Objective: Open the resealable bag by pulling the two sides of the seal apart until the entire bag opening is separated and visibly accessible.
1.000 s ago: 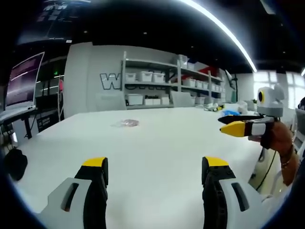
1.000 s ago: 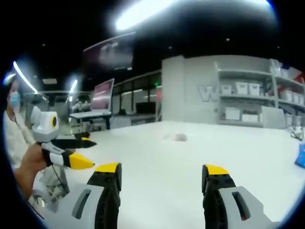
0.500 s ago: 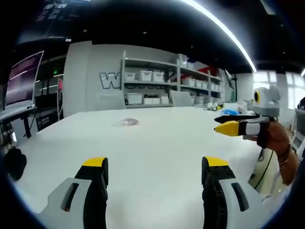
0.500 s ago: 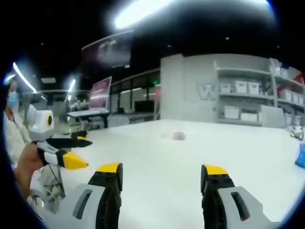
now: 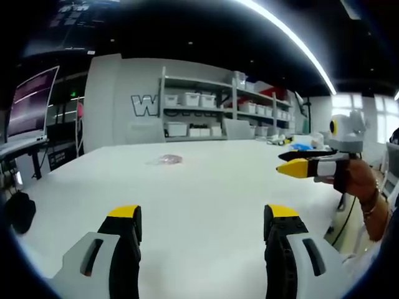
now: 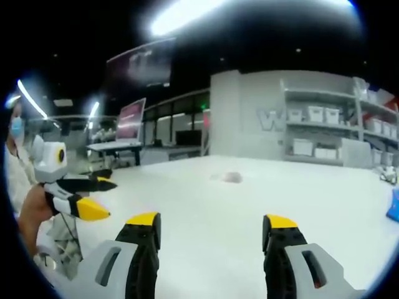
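Note:
A small clear resealable bag [image 5: 166, 160] lies flat far out on the white table [image 5: 206, 187], also seen as a pale bag [image 6: 230, 177] in the right gripper view. My left gripper [image 5: 202, 218] is open over the near table, nothing between its yellow-tipped jaws. My right gripper [image 6: 209, 224] is open too, well short of the bag. In the left gripper view the right gripper [image 5: 299, 161] comes in from the right, held by a hand, jaws apart. In the right gripper view the left gripper [image 6: 93, 196] enters from the left, also open.
Shelves with white bins [image 5: 206, 115] line the far wall. A monitor [image 5: 28, 103] stands on a desk at the left. Small items, one blue [image 5: 299, 146], sit at the table's far right end. A person [image 6: 19, 180] stands at the left edge.
The right gripper has drifted slightly left in the left gripper view; the left gripper has shifted slightly left in the right gripper view. The bag has not moved.

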